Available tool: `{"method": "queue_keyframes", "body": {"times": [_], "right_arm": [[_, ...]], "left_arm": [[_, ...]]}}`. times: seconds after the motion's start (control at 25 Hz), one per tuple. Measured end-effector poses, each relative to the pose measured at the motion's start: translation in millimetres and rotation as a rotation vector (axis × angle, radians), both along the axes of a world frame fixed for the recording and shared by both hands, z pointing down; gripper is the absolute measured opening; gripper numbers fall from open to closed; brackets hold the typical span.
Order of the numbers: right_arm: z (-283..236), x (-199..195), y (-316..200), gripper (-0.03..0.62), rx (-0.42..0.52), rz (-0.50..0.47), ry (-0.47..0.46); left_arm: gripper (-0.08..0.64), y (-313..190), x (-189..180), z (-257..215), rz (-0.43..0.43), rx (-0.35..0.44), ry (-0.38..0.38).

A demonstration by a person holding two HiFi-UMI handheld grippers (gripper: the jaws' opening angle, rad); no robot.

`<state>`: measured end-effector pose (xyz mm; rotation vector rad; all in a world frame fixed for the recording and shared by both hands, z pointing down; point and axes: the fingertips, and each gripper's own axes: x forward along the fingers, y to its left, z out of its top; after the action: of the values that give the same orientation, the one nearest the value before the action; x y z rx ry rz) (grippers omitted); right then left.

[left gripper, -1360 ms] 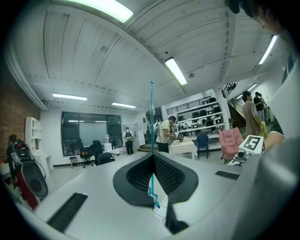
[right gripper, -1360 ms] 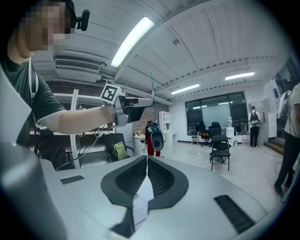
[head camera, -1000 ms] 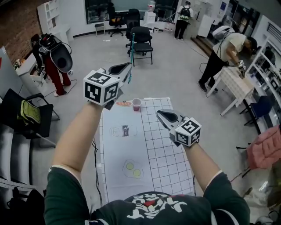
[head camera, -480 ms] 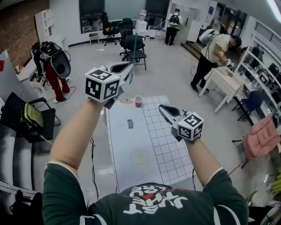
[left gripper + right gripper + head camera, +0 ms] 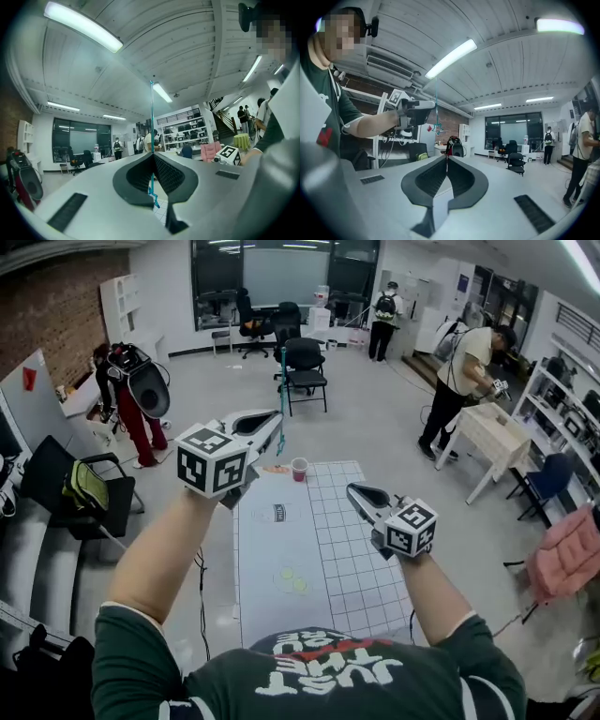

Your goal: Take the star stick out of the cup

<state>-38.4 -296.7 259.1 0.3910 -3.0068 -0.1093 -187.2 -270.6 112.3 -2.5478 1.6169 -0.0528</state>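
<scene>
My left gripper [image 5: 277, 420] is raised high over the table's far end and is shut on the thin teal star stick [image 5: 281, 390]. The stick stands upright between the jaws, its shaft [image 5: 151, 117] rising above them and its star end [image 5: 153, 200] hanging below. In the right gripper view the teal star [image 5: 437, 126] dangles under the left gripper [image 5: 423, 105]. The small red cup [image 5: 299, 469] stands on the far edge of the white table [image 5: 267, 549], well below the stick and apart from it. My right gripper [image 5: 360, 493] hovers over the grid mat, shut and holding nothing [image 5: 446, 157].
An orange item [image 5: 275, 469] lies next to the cup. The grid mat [image 5: 342, 549] covers the table's right half; printed pictures mark the left half. Beyond stand a black chair [image 5: 306, 367], a person in red trousers [image 5: 131, 399] and a person bent over a white table [image 5: 464, 367].
The head view has tilted up and shows more of the room. Both grippers have kept their pose, the left still shut on the stick above the cup.
</scene>
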Motion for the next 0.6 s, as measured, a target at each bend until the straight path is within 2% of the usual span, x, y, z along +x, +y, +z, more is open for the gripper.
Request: {"method": "queue_keyframes", "body": {"times": [0.28, 0.6], "right_arm": [[7, 66, -5, 0.034, 0.014, -0.097, 0.022], [37, 130, 10, 0.034, 0.013, -0.197, 0.052]], "left_arm": [[0.008, 15, 72, 26, -0.076, -0.021, 0.010], [0.008, 44, 144, 89, -0.140, -0.087, 0.049]]}}
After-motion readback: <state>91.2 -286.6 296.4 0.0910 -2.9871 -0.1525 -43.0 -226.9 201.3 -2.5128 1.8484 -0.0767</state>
